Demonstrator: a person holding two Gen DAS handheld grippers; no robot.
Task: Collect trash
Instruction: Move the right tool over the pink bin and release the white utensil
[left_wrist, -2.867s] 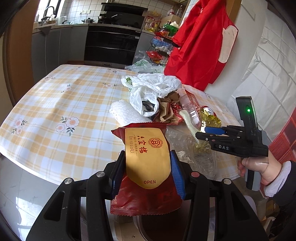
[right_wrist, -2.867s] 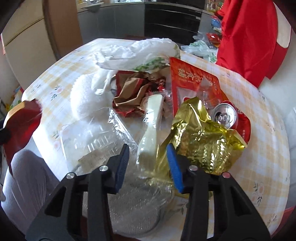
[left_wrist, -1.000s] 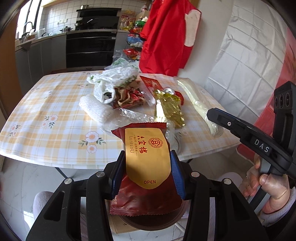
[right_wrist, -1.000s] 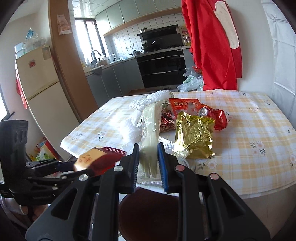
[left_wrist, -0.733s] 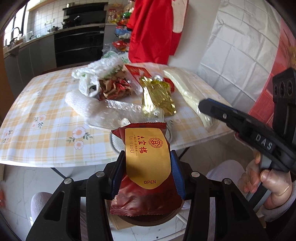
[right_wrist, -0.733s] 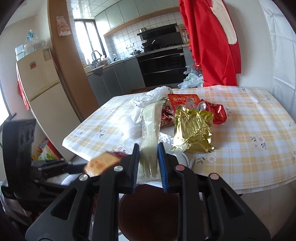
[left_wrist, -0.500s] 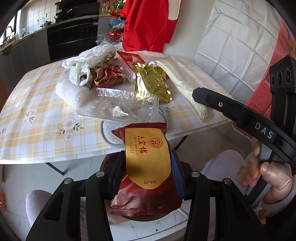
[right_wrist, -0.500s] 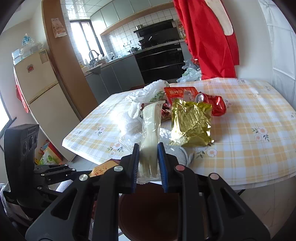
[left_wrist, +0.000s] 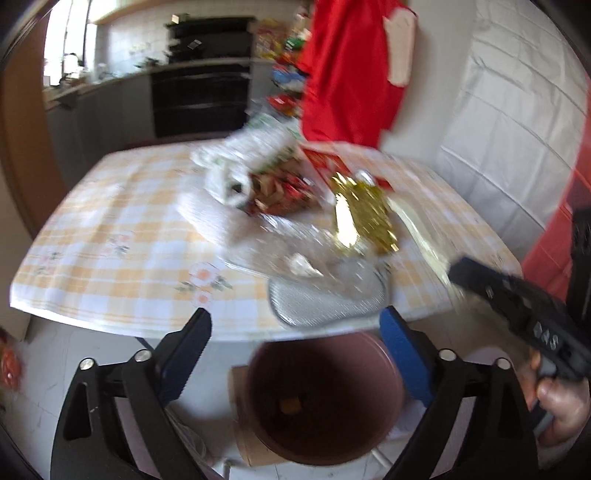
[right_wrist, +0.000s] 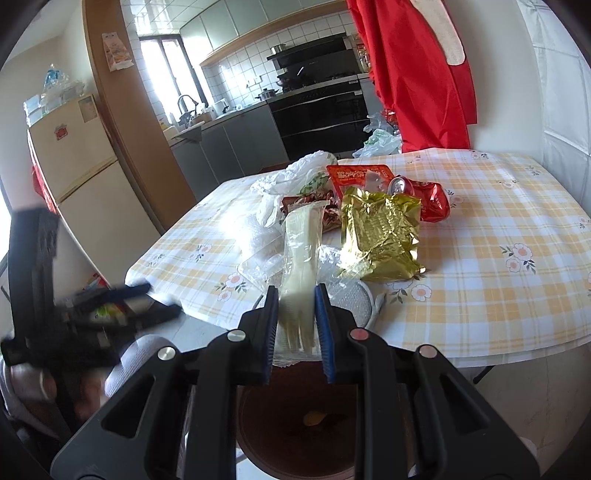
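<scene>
Cream plastic cutlery packet (right_wrist: 299, 258) sits pinched between your right gripper's (right_wrist: 296, 317) nearly closed blue pads, rising upright above the brown bin (right_wrist: 295, 424). Your left gripper (left_wrist: 295, 354) hangs wide apart, holding nothing, over that bin (left_wrist: 325, 402), near the table (left_wrist: 129, 236) edge.

Both wrist views look down over the bin (left_wrist: 325, 398) toward the table (right_wrist: 498, 229), close.
</scene>
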